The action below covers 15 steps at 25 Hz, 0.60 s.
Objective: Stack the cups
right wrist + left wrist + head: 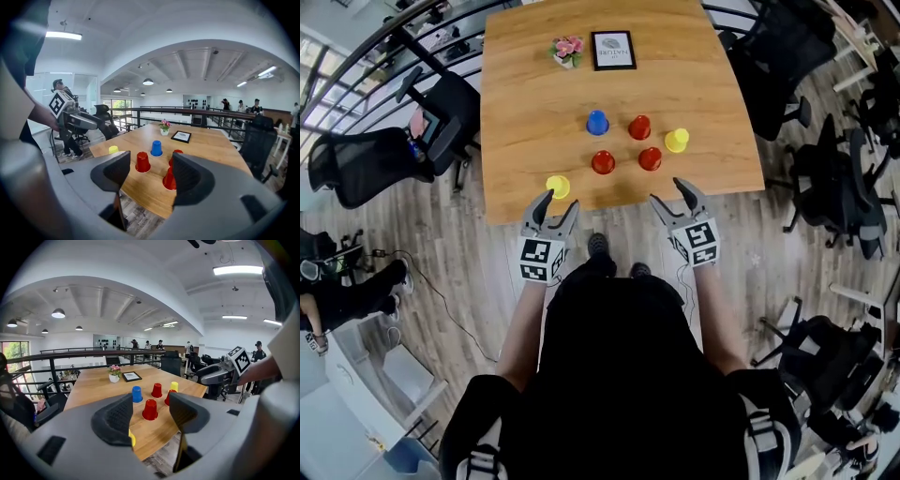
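Left tool (561,199) and right tool (667,190) both gape wide, empty, near the table (534,94).

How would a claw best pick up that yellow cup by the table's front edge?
By its tapered side wall, just above the wider rim. The yellow cup stands upside down, closed end up, so the left gripper, nearest and open, should probably come in from the table's front edge, jaws straddling it.

The wooden table (525,112) is carrying six cups, seemingly mouth-down: a blue cup (597,123), a far red cup (639,127), a left red cup (603,162), a right red cup (650,158), a right yellow cup (676,141) and a front-edge yellow cup (558,187), with a flower pot (567,51) and a framed card (613,50) sitting side by side at its far end.
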Motion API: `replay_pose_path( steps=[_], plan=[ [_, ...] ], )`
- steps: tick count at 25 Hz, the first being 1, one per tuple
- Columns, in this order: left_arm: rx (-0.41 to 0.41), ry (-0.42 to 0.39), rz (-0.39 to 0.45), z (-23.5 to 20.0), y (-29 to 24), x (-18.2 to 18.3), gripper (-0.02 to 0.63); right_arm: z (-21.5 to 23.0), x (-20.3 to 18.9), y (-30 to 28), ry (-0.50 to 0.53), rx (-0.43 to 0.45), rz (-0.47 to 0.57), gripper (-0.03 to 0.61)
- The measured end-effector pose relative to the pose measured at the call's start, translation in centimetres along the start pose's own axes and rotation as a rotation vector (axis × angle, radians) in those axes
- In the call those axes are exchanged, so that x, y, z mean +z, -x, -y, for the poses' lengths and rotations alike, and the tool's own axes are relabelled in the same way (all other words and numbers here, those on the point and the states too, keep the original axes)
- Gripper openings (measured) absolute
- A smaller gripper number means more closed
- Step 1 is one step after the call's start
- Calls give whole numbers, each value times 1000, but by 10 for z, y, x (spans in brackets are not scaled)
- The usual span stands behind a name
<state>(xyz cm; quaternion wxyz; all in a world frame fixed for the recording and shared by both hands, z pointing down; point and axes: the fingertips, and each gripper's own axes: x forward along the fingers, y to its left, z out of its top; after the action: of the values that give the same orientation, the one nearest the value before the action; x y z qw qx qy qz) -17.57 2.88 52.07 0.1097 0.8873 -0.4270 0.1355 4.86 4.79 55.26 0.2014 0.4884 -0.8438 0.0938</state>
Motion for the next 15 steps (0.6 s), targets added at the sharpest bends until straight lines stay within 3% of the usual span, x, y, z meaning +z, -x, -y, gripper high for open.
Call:
replay_pose_path(
  steps=[15],
  plan=[
    [-107, -41, -23, -43, -28, -4, 253, -8, 1, -26, -46, -108, -24, 290]
  ],
)
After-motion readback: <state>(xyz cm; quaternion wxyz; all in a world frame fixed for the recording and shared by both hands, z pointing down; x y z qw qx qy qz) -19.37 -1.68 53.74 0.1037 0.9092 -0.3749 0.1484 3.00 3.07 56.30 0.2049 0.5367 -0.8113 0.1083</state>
